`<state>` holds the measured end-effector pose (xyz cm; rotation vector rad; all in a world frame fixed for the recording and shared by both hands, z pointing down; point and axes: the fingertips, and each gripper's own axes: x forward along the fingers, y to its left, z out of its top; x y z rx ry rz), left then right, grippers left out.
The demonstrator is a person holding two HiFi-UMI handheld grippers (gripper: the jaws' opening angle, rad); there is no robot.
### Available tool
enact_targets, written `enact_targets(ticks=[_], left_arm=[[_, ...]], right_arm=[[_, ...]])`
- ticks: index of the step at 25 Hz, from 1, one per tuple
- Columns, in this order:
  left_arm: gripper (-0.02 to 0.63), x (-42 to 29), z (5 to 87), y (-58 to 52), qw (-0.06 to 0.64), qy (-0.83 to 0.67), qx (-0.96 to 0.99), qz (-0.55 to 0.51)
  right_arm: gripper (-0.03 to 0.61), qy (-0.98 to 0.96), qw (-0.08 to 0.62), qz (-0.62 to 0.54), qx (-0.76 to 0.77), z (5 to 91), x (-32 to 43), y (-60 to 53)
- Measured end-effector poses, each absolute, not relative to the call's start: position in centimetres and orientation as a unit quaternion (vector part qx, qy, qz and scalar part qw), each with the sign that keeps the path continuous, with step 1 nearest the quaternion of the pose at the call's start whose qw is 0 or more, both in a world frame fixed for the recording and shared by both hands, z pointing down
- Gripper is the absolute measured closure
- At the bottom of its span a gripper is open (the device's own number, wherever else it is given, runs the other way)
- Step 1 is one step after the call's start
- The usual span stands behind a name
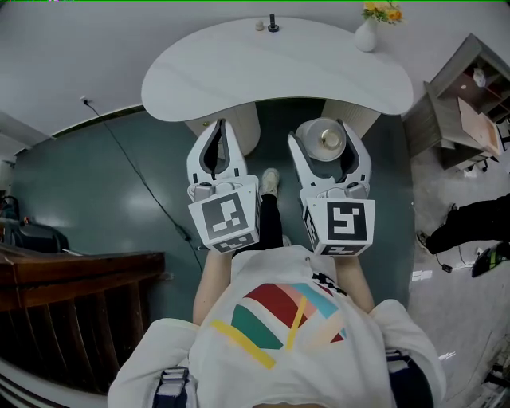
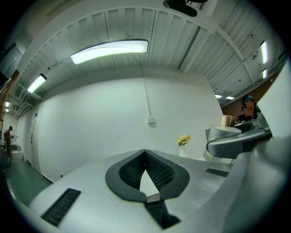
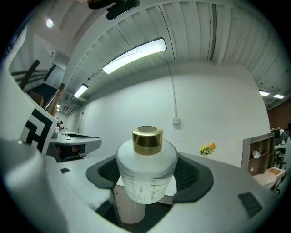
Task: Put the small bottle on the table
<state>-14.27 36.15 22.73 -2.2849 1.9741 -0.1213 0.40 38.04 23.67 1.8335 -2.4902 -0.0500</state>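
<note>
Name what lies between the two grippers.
Head view: the person's shoe and trouser leg lie between the left gripper and the right gripper, which holds the small bottle.

Cool, even indoor light from ceiling strip lights (image 2: 109,49), blown out white in both gripper views. Head view is dimmer with a greenish cast: floor (image 1: 96,191) dark, table (image 1: 239,80) top pale and washed. Heavy fisheye, black vignetted corners, bowed walls. Small bottle (image 3: 146,170) sharp, with a mild sheen on its cap.

White table (image 1: 239,80) open across its middle, vase (image 1: 366,35) (with flowers (image 1: 382,11)) at far right rim, small items (image 1: 273,24) at back
</note>
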Motion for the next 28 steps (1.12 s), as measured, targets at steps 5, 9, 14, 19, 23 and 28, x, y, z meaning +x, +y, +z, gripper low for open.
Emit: enact_targets(ticks=[5, 9, 14, 19, 23, 28], left_arm=[[0.597, -14.4, 23.1, 34.4, 0.056, 0.654, -0.753, -0.041], [0.597, -14.3, 23.5, 32.8, 0.053, 0.655, -0.752, -0.043], [0.597, -14.2, 24.3, 30.5, 0.049, 0.650, -0.757, -0.047], [0.597, -14.3, 24.9, 27.4, 0.044, 0.647, -0.760, -0.049], [0.597, -14.0, 25.8, 24.3, 0.039, 0.643, -0.763, -0.056], [0.597, -14.1, 26.8, 19.3, 0.031, 0.640, -0.765, -0.063]], right_arm=[[0.239, -0.806, 0.026, -0.019, 0.592, 23.6, 0.4, 36.4], [0.239, -0.805, 0.029, -0.017, 0.592, 24.0, 0.6, 34.9], [0.239, -0.805, 0.032, -0.012, 0.593, 24.6, 0.6, 32.6], [0.239, -0.802, 0.044, -0.019, 0.596, 25.3, 0.3, 30.0], [0.239, -0.800, 0.047, -0.011, 0.599, 26.3, 0.4, 26.8], [0.239, -0.799, 0.056, 0.001, 0.599, 27.6, 0.4, 21.9]])
